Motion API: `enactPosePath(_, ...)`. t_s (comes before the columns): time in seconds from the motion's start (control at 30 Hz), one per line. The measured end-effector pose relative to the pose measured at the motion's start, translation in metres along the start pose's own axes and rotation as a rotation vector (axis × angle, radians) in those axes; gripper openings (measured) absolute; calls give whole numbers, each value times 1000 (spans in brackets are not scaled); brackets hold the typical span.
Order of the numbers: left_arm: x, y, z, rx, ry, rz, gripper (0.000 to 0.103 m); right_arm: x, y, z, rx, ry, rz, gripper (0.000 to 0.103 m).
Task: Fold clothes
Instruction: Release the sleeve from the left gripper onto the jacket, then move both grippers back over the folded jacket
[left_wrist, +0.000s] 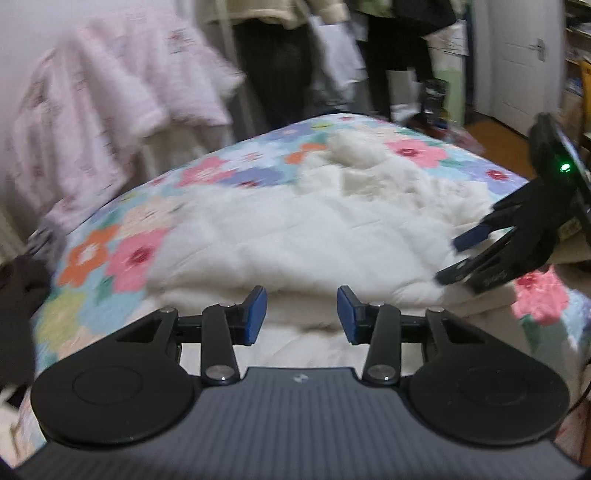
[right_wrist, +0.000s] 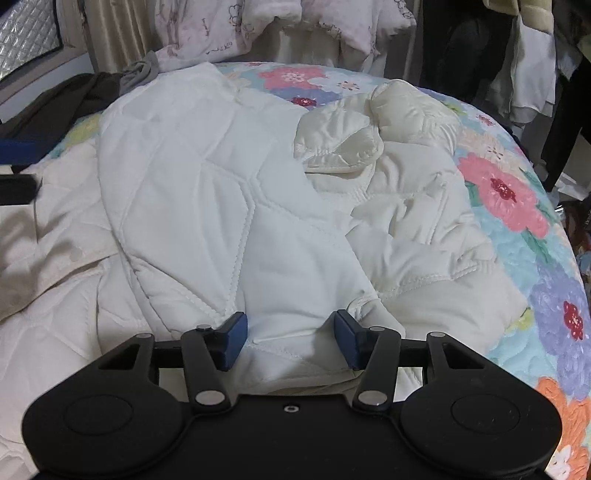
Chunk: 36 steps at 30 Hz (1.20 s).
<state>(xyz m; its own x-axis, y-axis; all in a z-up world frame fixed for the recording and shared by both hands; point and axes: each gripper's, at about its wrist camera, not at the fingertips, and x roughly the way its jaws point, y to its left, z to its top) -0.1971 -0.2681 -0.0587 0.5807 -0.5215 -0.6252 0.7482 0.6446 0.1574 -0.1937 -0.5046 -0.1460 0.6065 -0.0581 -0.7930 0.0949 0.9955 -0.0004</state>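
A white quilted padded jacket (left_wrist: 295, 236) lies partly folded on the flowered bedspread (left_wrist: 122, 254). In the right wrist view the jacket (right_wrist: 229, 206) has one panel laid over the body, with its collar (right_wrist: 340, 144) bunched at the far side. My left gripper (left_wrist: 301, 314) is open and empty just above the jacket's near edge. My right gripper (right_wrist: 288, 339) is open, its jaws standing either side of a fold of the jacket's hem without closing on it. The right gripper also shows in the left wrist view (left_wrist: 461, 258), at the jacket's right edge.
Pink patterned bedding (left_wrist: 110, 92) is heaped beyond the bed on the left. Dark clothes (right_wrist: 62, 99) lie at the bed's left side. Hanging clothes (left_wrist: 273, 55) and a white door (left_wrist: 517, 62) stand behind. The bedspread (right_wrist: 517, 221) shows bare to the right of the jacket.
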Motion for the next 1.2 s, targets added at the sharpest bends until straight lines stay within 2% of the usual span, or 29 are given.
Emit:
enactPosePath(0.13, -34, 33, -33, -128, 16, 92, 41, -9, 15, -2, -39, -63, -39, 57)
enactPosePath(0.23, -72, 57, -63, -185, 35, 176, 41, -45, 32, -2, -88, -146, -75, 58)
enactPosePath(0.27, -86, 65, -74, -202, 41, 205, 44, -60, 38, -2, -93, -183, -54, 58)
enactPosePath(0.3, -101, 74, -86, -223, 52, 234, 48, -74, 43, -3, -94, -214, -13, 58)
enactPosePath(0.37, -129, 92, -108, -249, 88, 283, 49, -99, 57, -6, -108, -259, 98, 58)
enactPosePath(0.43, -155, 108, -126, -246, 125, 333, 49, -120, 72, -6, -137, -252, 194, 58)
enactPosePath(0.57, -215, 144, -150, -181, 193, 409, 49, -151, 91, 4, -117, -171, 378, 58)
enactPosePath(0.7, -277, 190, -149, -81, 279, 523, 49, -177, 108, 18, -99, -77, 498, 59)
enactPosePath(0.8, -327, 230, -139, -24, 337, 604, 49, -191, 124, 19, -19, 29, 669, 61)
enactPosePath(0.87, -350, 251, -131, -23, 348, 603, 49, -190, 140, 16, 1, 83, 742, 63)
enactPosePath(0.93, -365, 267, -126, -84, 300, 564, 49, -183, 161, 10, -16, 114, 742, 64)
enactPosePath(1.03, -357, 265, -138, -188, 223, 402, 49, -156, 200, -8, -105, 120, 632, 64)
enactPosePath(1.1, -331, 244, -152, -209, 183, 305, 49, -130, 224, -25, -171, 135, 529, 64)
enactPosePath(1.2, -283, 206, -177, -254, 138, 188, 49, -94, 248, -46, -223, 182, 471, 64)
